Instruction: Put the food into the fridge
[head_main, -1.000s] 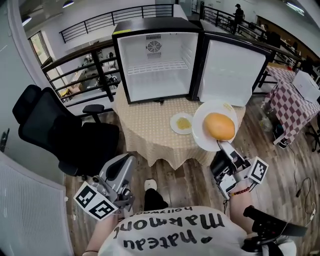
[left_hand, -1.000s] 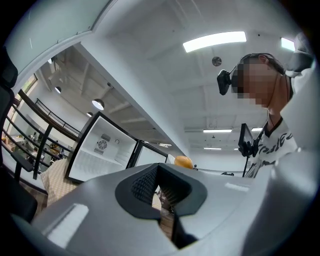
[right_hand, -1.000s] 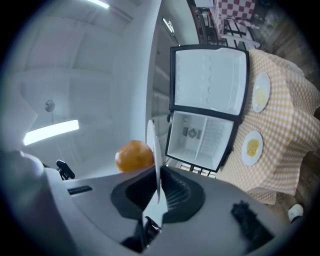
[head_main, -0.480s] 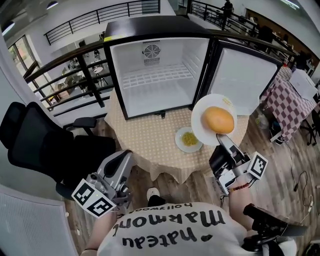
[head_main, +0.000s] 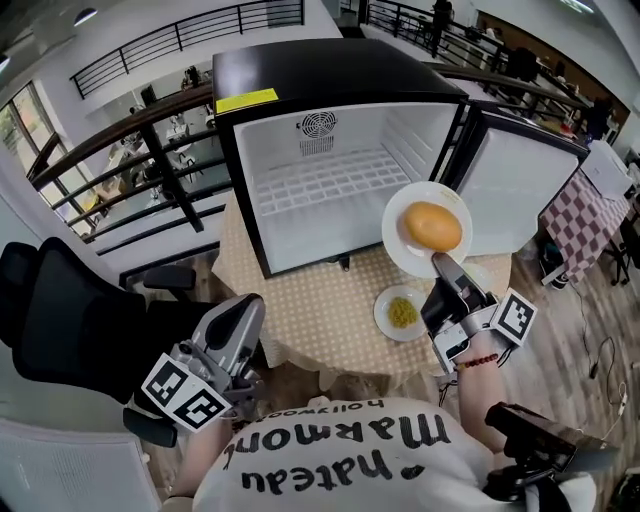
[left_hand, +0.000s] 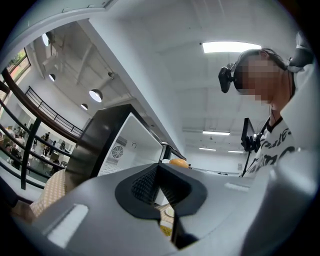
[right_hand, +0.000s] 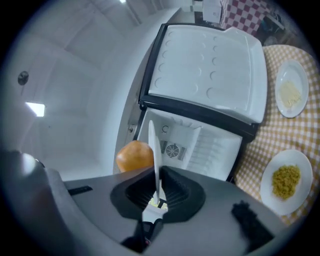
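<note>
Right hand-held gripper (head_main: 438, 263) grips the plate's (head_main: 398, 240) rim.

Fridge (head_main: 330, 70) cavity stands open toward the table's front edge, door (head_main: 520, 190) swung right. Wire shelf (head_main: 335, 180) splits the cavity. Held plate (head_main: 427, 228) hangs before the opening's right side. Table (head_main: 300, 300) is bare before the opening's left. Plate of yellow food (head_main: 402, 312) occupies the front right corner. Office chair (head_main: 70, 320) crowds the left edge.
</note>
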